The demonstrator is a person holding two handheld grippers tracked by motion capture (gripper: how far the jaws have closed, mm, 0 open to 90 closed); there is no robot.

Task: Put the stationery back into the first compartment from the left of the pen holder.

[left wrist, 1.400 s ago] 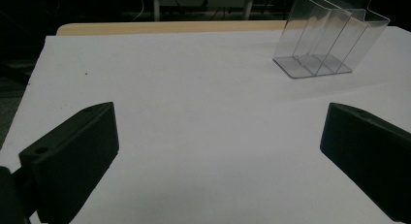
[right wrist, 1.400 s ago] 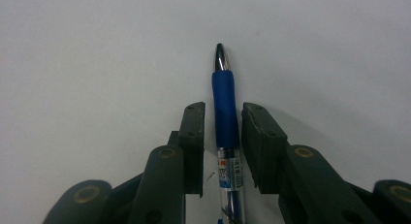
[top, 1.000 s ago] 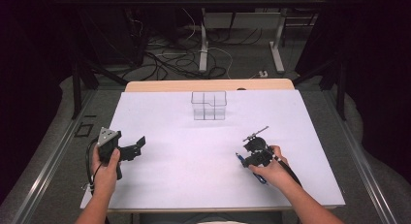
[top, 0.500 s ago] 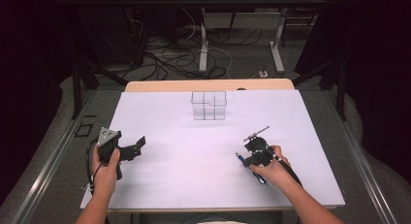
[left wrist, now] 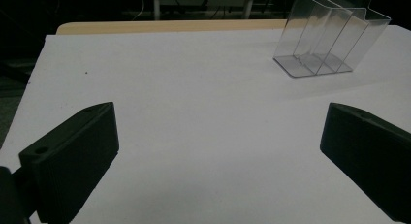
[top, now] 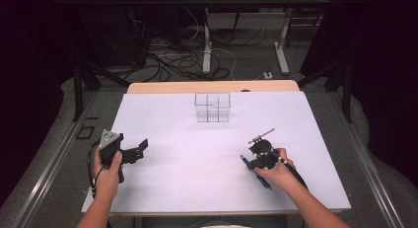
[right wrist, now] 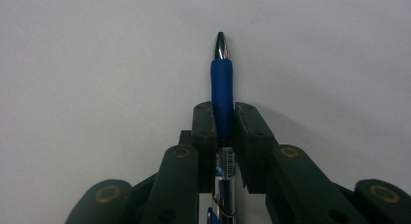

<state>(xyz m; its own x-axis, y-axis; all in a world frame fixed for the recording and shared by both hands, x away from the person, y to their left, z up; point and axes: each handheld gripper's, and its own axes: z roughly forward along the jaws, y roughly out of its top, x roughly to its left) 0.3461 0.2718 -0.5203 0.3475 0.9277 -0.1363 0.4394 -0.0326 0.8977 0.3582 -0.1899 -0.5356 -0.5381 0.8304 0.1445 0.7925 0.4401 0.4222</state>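
A blue pen [right wrist: 222, 88] with a silver tip lies along the white table top, and my right gripper [right wrist: 223, 118] is shut on its barrel. From above, the same pen [top: 246, 163] pokes out from under my right gripper [top: 257, 162] at the table's right front. My left gripper [top: 140, 148] rests at the left front, held by a hand, its two black jaws wide apart with nothing between them [left wrist: 218, 151]. A clear plastic organiser with compartments [top: 212, 107] stands upright near the table's far edge, also ahead and to the right [left wrist: 329, 37] in the left gripper view.
The white sheet [top: 207, 154] covers most of the table, with a strip of wooden table edge [top: 212, 86] behind it. Cables and table legs [top: 207, 45] lie on the floor beyond. A thin metal rod [top: 261, 135] sticks up from the right gripper.
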